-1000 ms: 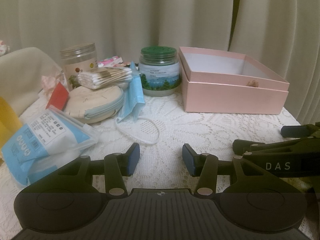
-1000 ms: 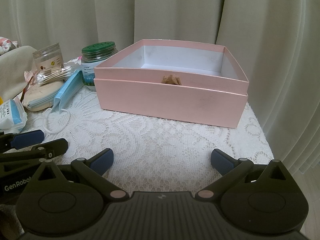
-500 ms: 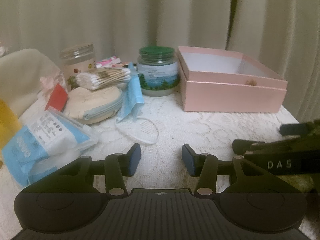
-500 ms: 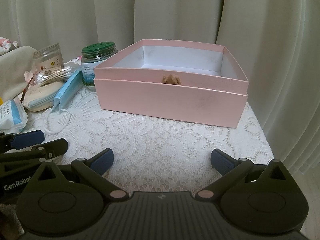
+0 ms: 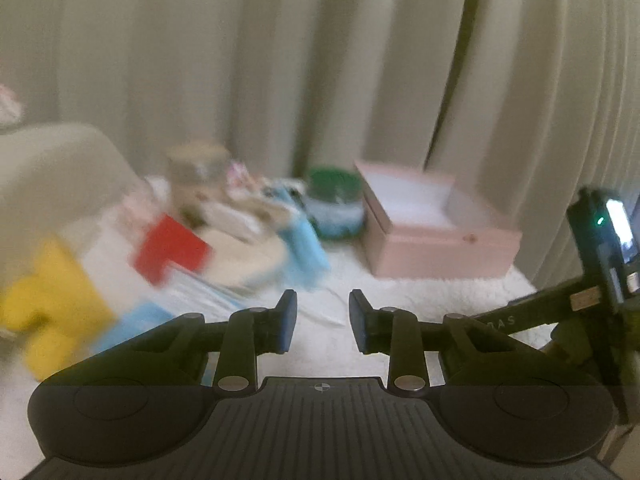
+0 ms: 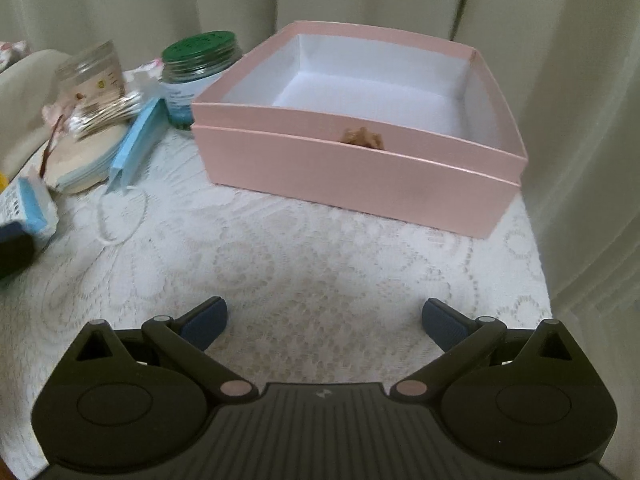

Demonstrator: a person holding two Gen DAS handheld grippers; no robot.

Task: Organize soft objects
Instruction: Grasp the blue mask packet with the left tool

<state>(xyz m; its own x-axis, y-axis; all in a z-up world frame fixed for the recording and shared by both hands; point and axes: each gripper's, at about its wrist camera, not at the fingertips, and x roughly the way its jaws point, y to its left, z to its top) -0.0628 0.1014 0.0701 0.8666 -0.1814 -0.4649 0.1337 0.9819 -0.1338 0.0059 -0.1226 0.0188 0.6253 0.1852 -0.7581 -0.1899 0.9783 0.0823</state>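
An open pink box [image 6: 360,168] with a white inside stands at the back right of the lace-covered table [image 6: 300,256]; it also shows in the blurred left wrist view [image 5: 440,248]. A blue face mask [image 6: 138,144] with a white loop lies left of it, beside a round beige pouch [image 6: 84,160], a cotton swab bundle [image 6: 108,114] and a blue-white tissue pack [image 6: 28,208]. My right gripper [image 6: 324,322] is open and empty above the table in front of the box. My left gripper [image 5: 323,320] is open with a narrower gap, empty, facing the pile.
A green-lidded jar [image 6: 198,76] and a clear jar [image 6: 90,78] stand at the back left. A red item [image 5: 170,248] and a yellow item [image 5: 52,304] lie at the left. Curtains hang behind. The right gripper's body [image 5: 592,304] shows right of my left gripper.
Both grippers have risen and pulled back; the left view is now motion-blurred and has swung left. The right gripper looks down into the box more. Jaw openings are unchanged.
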